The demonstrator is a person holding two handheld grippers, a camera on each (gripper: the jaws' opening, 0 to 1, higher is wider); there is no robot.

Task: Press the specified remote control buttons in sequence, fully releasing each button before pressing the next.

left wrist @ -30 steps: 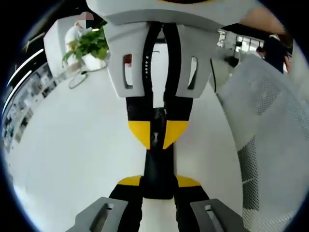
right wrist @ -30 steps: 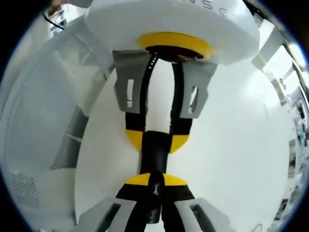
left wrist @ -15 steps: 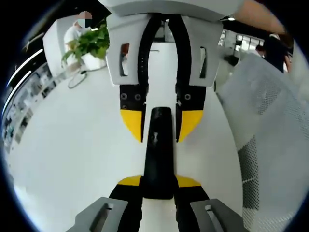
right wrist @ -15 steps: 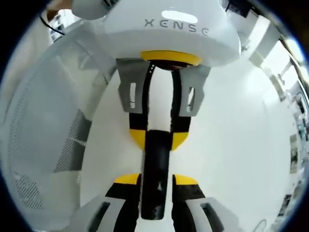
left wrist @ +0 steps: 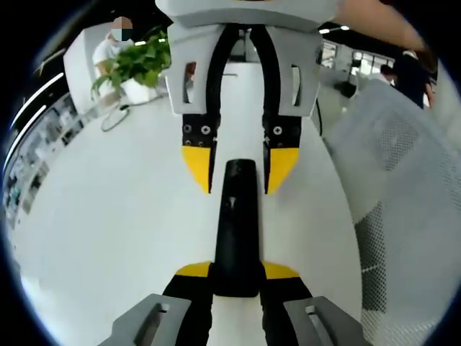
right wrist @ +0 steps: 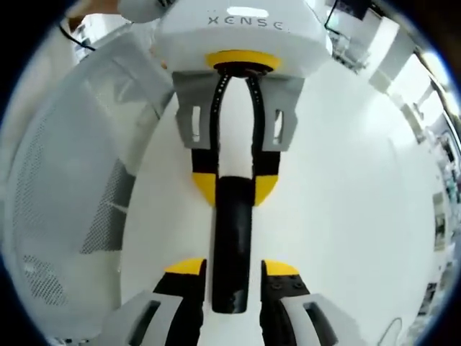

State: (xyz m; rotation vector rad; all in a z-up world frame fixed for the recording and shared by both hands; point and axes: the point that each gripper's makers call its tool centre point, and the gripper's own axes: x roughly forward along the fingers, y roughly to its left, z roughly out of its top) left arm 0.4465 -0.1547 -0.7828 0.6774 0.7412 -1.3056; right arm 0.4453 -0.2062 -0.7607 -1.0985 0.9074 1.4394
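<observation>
Remote control (left wrist: 235, 231) lies clamped at one end in our left tongs (right wrist: 234, 189) to steady it, while our right tongs (left wrist: 238, 167) stand apart astride its far end, off the buttons

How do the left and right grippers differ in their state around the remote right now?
The left gripper is shut on the near end of the black remote; the right gripper is open, its yellow fingers apart beside the far end. The left gripper holds the remote; the right gripper does not. Both have yellow tips and face each other along it.
</observation>
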